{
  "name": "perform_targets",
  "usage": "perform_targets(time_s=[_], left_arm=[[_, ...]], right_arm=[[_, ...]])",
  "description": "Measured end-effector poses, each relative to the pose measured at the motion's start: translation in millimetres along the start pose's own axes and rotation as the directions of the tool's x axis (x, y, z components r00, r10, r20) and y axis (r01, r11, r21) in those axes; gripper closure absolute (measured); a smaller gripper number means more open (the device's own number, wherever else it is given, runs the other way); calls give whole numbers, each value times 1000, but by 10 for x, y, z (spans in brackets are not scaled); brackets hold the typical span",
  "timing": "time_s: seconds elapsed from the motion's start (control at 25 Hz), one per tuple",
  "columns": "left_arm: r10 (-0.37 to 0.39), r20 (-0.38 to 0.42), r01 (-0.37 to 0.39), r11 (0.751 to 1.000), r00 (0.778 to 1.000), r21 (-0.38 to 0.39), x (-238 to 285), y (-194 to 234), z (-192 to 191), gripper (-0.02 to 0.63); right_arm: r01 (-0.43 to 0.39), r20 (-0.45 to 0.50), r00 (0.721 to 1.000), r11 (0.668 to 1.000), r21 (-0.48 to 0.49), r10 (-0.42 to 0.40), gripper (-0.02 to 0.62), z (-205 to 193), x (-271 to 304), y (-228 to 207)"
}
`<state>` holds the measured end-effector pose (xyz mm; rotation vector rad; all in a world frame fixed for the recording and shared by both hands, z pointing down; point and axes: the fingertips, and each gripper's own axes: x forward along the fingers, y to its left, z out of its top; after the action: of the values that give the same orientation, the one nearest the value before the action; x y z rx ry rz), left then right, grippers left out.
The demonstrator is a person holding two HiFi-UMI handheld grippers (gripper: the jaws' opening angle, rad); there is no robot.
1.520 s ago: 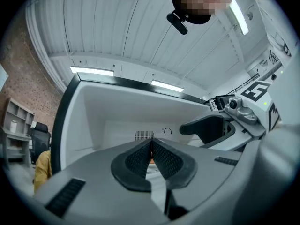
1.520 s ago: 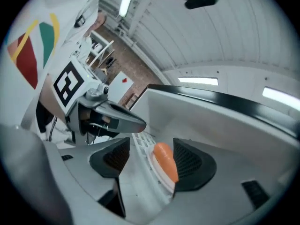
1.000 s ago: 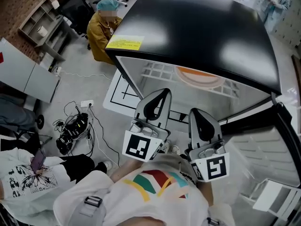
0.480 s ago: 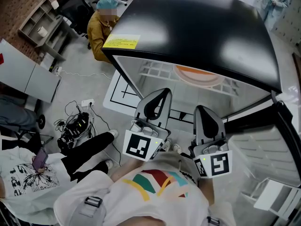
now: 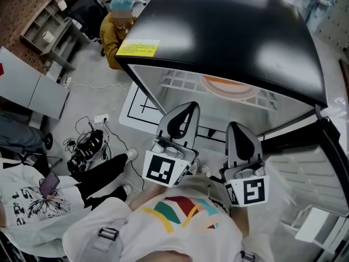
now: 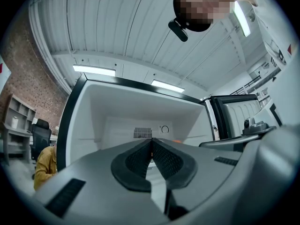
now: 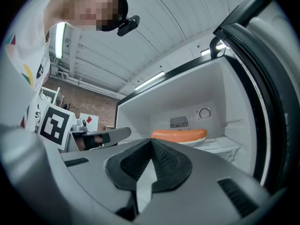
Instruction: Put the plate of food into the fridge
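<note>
The left tool [image 5: 186,111] hangs in front of the open fridge [image 5: 229,31] with its jaws pressed together and nothing between them. The left gripper view shows its tips [image 6: 151,142] meeting against the white inside wall. Further right and deeper in, the plate [image 5: 235,95] sits level on the wire shelf [image 5: 179,83] in the upper compartment, near the back wall under the vent and dial. It carries a long orange piece of food [image 7: 179,134]. The food's long axis runs side to side across the fridge, roughly parallel to the back wall, with neither end pointing out at the opening. The plate looks stiff, smooth-rimmed and probably light – likely slippery in a pinch and breakable if it is ceramic, which I cannot tell. The food lies loose on it and could roll if the plate tips. The near rim facing the opening is the sensible place to grip, keeping the plate flat. The right tool [image 5: 241,131] is also closed and empty, well short of the plate – beside it the fridge door [image 5: 305,165] stands open.
</note>
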<state>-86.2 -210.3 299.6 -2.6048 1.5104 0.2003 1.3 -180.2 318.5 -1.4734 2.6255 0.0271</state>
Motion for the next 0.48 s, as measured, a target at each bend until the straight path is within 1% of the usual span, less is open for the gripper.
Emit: perform_targets(time_s=[0.24, 0.48], left_arm=[[-7, -1, 7, 1000, 1000, -4, -2, -4, 7, 600], [-15, -5, 15, 1000, 1000, -10, -16, 0, 1, 600]], right_arm=[[16, 3, 1000, 1000, 7, -16, 595, 15, 4, -27], [14, 9, 1000, 1000, 8, -14, 595, 38, 36, -3]])
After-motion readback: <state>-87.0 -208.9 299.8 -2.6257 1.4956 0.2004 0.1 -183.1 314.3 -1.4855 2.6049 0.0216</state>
